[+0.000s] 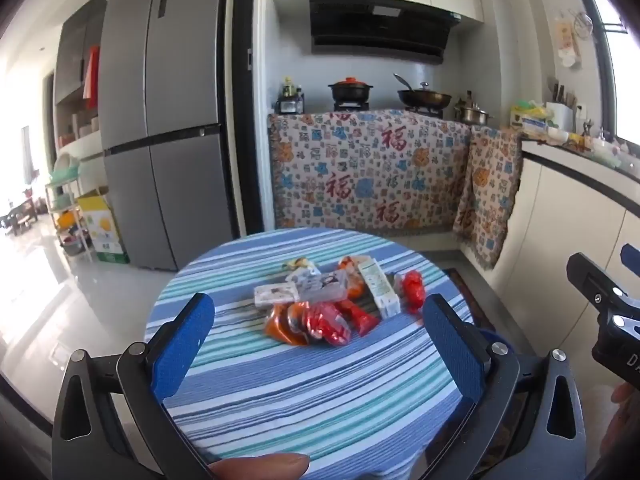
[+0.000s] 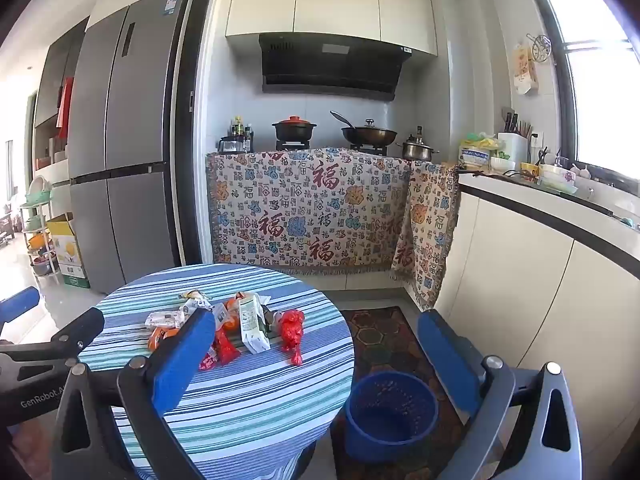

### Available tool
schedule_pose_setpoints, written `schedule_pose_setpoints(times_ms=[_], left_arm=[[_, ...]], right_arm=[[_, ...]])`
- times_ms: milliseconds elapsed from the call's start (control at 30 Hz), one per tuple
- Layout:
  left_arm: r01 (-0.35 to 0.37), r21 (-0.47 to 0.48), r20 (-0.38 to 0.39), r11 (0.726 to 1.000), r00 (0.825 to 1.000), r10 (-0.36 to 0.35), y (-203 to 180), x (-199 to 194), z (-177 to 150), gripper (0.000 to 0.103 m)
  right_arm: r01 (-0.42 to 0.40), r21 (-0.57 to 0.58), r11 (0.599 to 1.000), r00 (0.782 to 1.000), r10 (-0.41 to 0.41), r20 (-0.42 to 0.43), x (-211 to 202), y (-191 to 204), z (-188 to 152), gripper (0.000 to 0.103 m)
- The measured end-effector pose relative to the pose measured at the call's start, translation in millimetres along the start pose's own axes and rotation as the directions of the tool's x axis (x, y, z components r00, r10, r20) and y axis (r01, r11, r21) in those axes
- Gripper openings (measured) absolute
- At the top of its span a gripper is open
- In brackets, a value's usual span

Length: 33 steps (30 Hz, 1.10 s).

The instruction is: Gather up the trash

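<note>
A round tabletop (image 1: 280, 392) covered with a blue, white and teal striped cloth stands in a kitchen, and a heap of wrappers (image 1: 332, 300) lies near its middle. The heap holds red and orange plastic packets, pale printed packets and a white carton (image 2: 251, 324) that lies flat. One crumpled red wrapper (image 2: 291, 332) sits at the right edge of the heap, just beside the carton.

The left gripper (image 1: 320, 336) hangs above the near part of the tabletop with its blue pads wide apart and nothing between them; the heap lies beyond its fingertips. A fingertip of the person shows at the bottom edge of the left wrist view.

The right gripper (image 2: 316, 356) is likewise spread wide and holds nothing. Its left finger (image 2: 184, 360) stands over the tabletop, in front of part of the heap, and its right finger over the floor.

A blue perforated basket (image 2: 390, 412) stands on a patterned mat (image 2: 380, 332) on the floor, close against the right side of the tabletop.

Behind are a grey refrigerator (image 2: 120, 140), a stove with a pot and a pan, and a counter draped with a printed cloth (image 2: 308, 212).
</note>
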State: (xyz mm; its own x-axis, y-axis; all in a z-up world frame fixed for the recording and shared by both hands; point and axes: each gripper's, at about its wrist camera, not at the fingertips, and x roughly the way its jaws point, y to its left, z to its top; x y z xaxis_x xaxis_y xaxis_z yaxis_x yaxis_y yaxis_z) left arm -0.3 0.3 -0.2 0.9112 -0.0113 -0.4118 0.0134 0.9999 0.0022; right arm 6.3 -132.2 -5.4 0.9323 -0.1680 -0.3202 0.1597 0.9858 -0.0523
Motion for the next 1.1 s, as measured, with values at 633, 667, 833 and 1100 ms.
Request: schedule_pose_setpoints(times_ms=[633, 667, 833, 1100], left_arm=[[0.013, -0.004, -0.036, 1.0, 0.999, -0.013, 3.0, 1.5, -0.9, 0.103], [0.012, -0.003, -0.038, 1.0, 0.999, -0.013, 3.0, 1.1, -0.7, 0.103], [0.017, -0.003, -0.038, 1.0, 0.999, -0.017, 3.1, 1.7, -1.7, 0.103], [0.024, 0.0, -0.041, 1.0, 0.999, -0.024, 0.7, 1.0, -2.5, 0.103]], right_arm=[[0.008, 0.003, 1.0, 1.0, -0.008, 0.0, 1.4, 1.1, -3.1, 0.103], [0.01, 0.004, 1.0, 1.0, -0.01, 0.001, 1.1, 0.0, -2.7, 0.103], [0.009, 0.006, 1.0, 1.0, -0.009, 0.0, 0.8, -1.0, -3.2, 0.103], [0.011, 0.008, 1.0, 1.0, -0.011, -0.002, -0.3, -0.5, -2.8, 0.103]])
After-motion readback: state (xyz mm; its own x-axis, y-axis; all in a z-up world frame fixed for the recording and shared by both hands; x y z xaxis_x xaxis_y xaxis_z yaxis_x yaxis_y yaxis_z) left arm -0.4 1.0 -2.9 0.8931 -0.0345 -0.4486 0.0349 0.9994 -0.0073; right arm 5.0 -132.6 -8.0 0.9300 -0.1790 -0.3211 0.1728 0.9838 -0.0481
